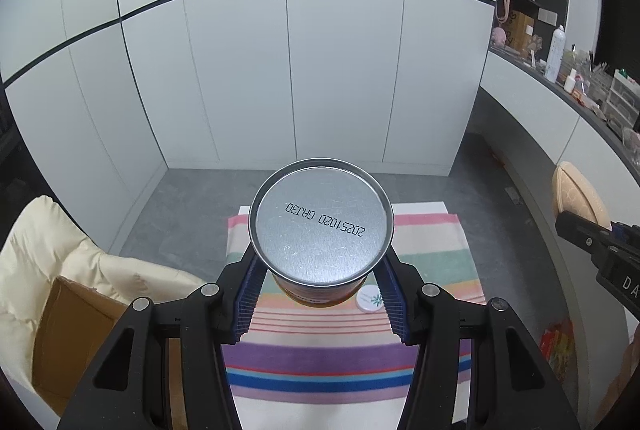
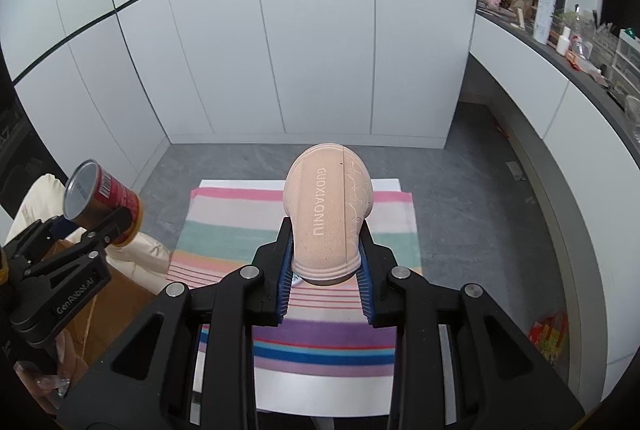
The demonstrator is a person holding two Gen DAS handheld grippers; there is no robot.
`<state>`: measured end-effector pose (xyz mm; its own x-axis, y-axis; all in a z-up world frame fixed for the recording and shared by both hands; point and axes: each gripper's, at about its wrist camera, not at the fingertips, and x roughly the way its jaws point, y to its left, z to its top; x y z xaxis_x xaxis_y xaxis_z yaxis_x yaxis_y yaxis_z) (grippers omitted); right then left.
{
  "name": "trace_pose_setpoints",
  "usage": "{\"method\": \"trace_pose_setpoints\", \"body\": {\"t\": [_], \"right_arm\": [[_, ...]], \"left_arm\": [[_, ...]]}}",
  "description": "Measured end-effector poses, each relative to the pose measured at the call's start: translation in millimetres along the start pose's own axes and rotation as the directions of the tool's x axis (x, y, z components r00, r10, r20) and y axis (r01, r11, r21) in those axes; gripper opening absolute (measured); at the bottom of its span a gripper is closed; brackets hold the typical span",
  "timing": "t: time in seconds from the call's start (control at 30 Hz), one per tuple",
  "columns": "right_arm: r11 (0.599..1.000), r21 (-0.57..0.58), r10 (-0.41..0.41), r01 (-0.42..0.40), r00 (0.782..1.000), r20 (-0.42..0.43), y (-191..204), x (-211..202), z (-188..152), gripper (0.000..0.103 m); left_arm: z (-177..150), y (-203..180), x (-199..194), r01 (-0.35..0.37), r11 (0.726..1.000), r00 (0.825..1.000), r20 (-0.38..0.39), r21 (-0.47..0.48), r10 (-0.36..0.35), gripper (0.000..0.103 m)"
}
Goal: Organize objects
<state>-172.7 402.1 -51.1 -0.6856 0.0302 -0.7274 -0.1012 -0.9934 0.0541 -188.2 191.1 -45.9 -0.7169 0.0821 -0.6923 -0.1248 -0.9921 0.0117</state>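
My left gripper (image 1: 320,290) is shut on a red can (image 1: 320,226). The can's silver bottom with a printed date faces the camera. It is held in the air above the striped cloth (image 1: 432,242). The can (image 2: 104,198) and left gripper (image 2: 102,228) also show at the left of the right wrist view. My right gripper (image 2: 325,276) is shut on a pink slipper (image 2: 328,214), sole up, held above the striped cloth (image 2: 224,230). The slipper (image 1: 576,194) also shows at the right edge of the left wrist view.
A small white round lid (image 1: 370,299) lies on the cloth under the can. A cardboard box (image 1: 68,342) with a cream cushion (image 1: 40,250) stands on the left. White cabinet doors (image 1: 280,70) stand behind. A cluttered shelf (image 1: 576,86) runs along the right. A red packet (image 2: 550,334) lies on the floor at right.
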Motion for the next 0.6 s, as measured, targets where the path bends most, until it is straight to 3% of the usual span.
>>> {"method": "trace_pose_setpoints", "body": {"t": [0.3, 0.6], "right_arm": [[0.999, 0.032, -0.013, 0.013, 1.000, -0.019, -8.4, -34.7, -36.2, 0.029], [0.999, 0.044, -0.012, 0.014, 0.999, -0.051, -15.7, -73.9, -88.5, 0.029]], "left_arm": [[-26.9, -9.7, -47.4, 0.075, 0.996, 0.997, 0.000, 0.052, -0.075, 0.055], [-60.3, -15.6, -90.6, 0.069, 0.992, 0.997, -0.031, 0.109, -0.066, 0.055]]}}
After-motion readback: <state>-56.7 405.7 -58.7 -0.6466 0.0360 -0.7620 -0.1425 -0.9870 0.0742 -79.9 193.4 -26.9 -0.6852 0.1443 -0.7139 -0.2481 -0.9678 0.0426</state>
